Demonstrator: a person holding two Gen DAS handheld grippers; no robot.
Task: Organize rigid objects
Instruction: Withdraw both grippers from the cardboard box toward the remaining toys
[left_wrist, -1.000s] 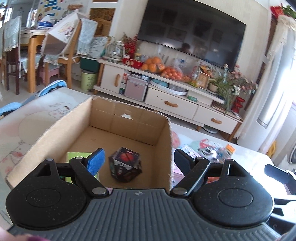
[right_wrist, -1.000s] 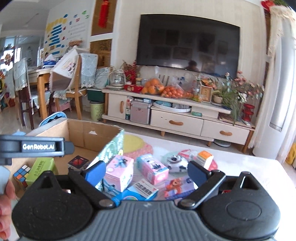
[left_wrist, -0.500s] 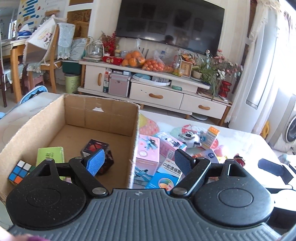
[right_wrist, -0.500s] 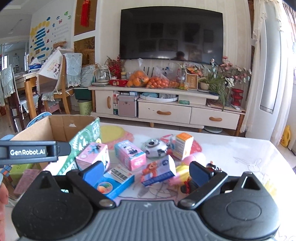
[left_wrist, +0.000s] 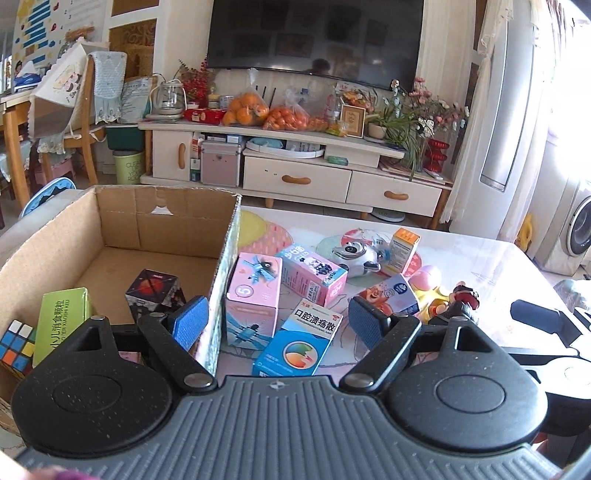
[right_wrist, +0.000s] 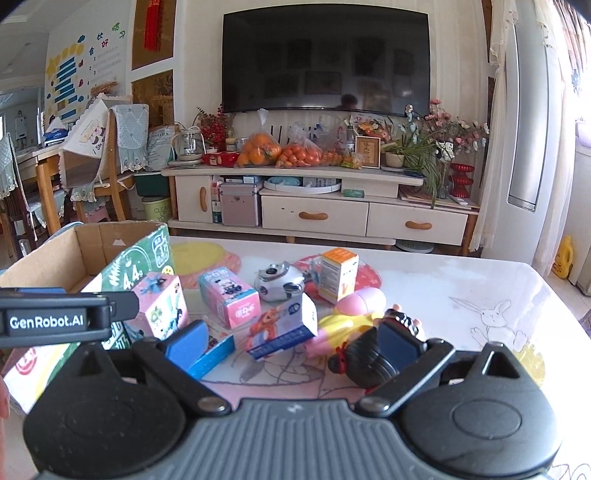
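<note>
In a living room, a table (right_wrist: 461, 284) held a cardboard box (left_wrist: 122, 229) with a puzzle cube (left_wrist: 16, 341) inside and small cartons (left_wrist: 255, 295) just beside it, best lifted squarely one by one, while the left gripper (left_wrist: 277, 325) and right gripper (right_wrist: 291, 341) hovered low, released and empty.

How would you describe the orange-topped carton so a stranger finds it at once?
Start at the cardboard box on the table's left, then look right past the pink cartons. Beside the silver toy camera stands the orange-topped carton, the only upright white one.
</note>
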